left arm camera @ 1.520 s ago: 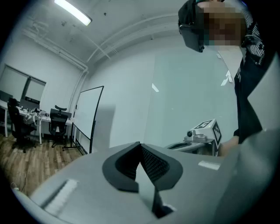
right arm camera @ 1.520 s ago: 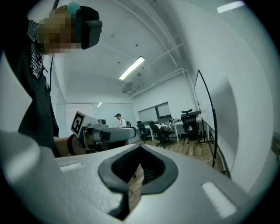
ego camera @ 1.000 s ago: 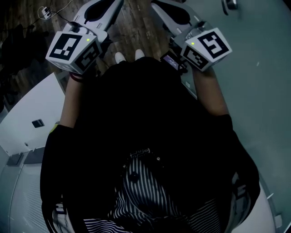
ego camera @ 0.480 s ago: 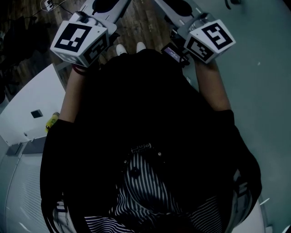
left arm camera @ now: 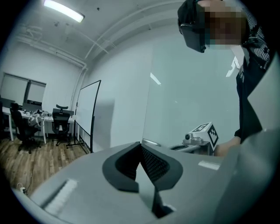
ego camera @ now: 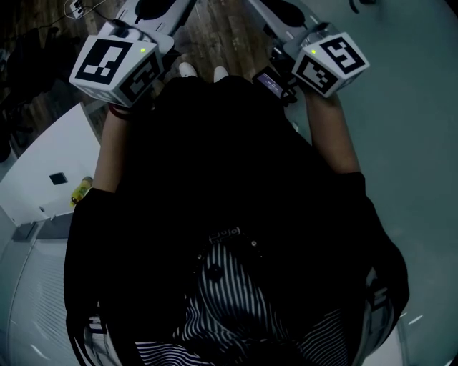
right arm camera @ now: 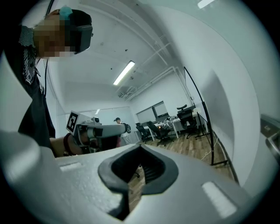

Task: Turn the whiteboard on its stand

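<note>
A black-framed whiteboard on a wheeled stand is upright by the wall, some way ahead in the left gripper view. In the right gripper view a black-framed white board rises close at the right, its foot on the wood floor. Whether these are one board I cannot tell. My left gripper is shut and empty, apart from any board. My right gripper is also shut with nothing in it. In the head view both are held out in front of my dark-clothed body, left gripper and right gripper at the top edge.
A large pale teal surface fills the right of the head view. At the left is a white surface with a small yellow object. Desks and office chairs stand far off on the wood floor.
Both grippers have drifted slightly up the head view. Both stay empty with their jaws closed.
</note>
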Tool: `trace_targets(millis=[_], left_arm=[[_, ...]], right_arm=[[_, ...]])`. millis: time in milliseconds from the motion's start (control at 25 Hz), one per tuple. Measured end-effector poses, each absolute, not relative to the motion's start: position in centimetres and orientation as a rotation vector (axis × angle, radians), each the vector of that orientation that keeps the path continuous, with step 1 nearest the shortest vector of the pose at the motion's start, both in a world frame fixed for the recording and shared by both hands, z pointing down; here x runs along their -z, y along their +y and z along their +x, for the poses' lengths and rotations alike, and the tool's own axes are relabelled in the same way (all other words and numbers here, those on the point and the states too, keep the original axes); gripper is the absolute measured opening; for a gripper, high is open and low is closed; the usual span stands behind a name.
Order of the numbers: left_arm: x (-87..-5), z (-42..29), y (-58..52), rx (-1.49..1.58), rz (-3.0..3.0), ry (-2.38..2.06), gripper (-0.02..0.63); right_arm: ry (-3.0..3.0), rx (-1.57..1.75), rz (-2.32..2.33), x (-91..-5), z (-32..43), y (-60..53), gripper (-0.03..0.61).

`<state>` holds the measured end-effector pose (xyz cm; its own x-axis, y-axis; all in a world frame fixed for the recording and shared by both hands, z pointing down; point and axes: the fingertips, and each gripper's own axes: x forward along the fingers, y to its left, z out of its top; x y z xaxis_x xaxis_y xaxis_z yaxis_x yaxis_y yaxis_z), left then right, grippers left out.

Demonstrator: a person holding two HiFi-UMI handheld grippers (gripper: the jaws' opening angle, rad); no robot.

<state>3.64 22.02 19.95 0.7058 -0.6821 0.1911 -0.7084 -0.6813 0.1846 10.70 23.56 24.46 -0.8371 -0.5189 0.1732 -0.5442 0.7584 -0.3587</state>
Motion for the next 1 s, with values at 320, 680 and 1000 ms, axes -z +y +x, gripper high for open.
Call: trace_targets(millis=[320, 680, 1000], left_arm=[[-19.5, 3.6, 20.1, -0.150, 2.673, -1.071, -0.002], [-22.4, -1.0, 17.4, -0.055, 2.703, -1.041, -0.003], [-25.1, -1.5, 29.7, -0.051, 2.828, -0.907, -0.003]], right_arm=[[-2.860, -0.634, 0.882, -24.7, 10.4, 21.7, -0.002], [-2.838, -0.588, 0.949, -27.5, 6.1, 19.9, -0.002], [-2.844, -0.490, 1.080, -29.5, 4.3, 32.5, -0.002]])
